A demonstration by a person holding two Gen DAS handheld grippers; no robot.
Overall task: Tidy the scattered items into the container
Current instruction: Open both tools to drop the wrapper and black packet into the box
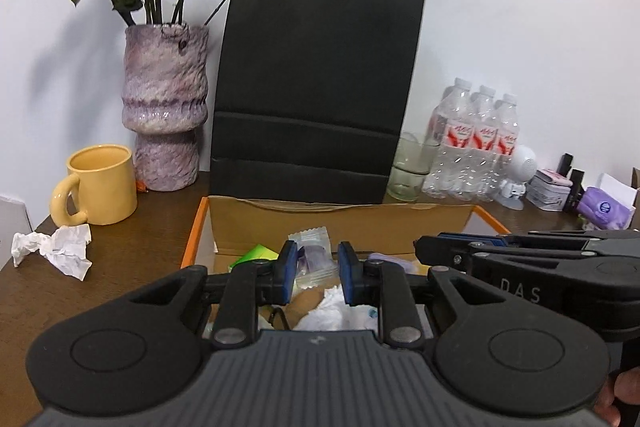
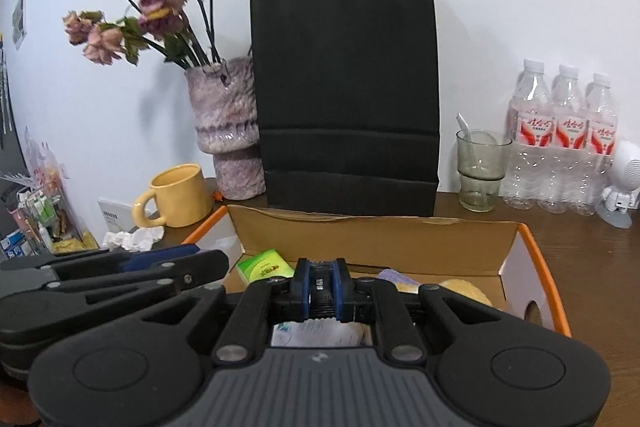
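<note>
An open cardboard box with orange edges sits on the brown table; it also shows in the right wrist view. Inside lie a clear wrapped sachet, a green packet, white tissue and a yellow item. My left gripper hovers over the box, jaws apart and empty. My right gripper is over the box too, jaws nearly together on a small black object. A crumpled white paper lies on the table left of the box.
A black paper bag stands behind the box. A purple vase with dried roses and a yellow mug are at the left. A glass, water bottles and small items are at the right.
</note>
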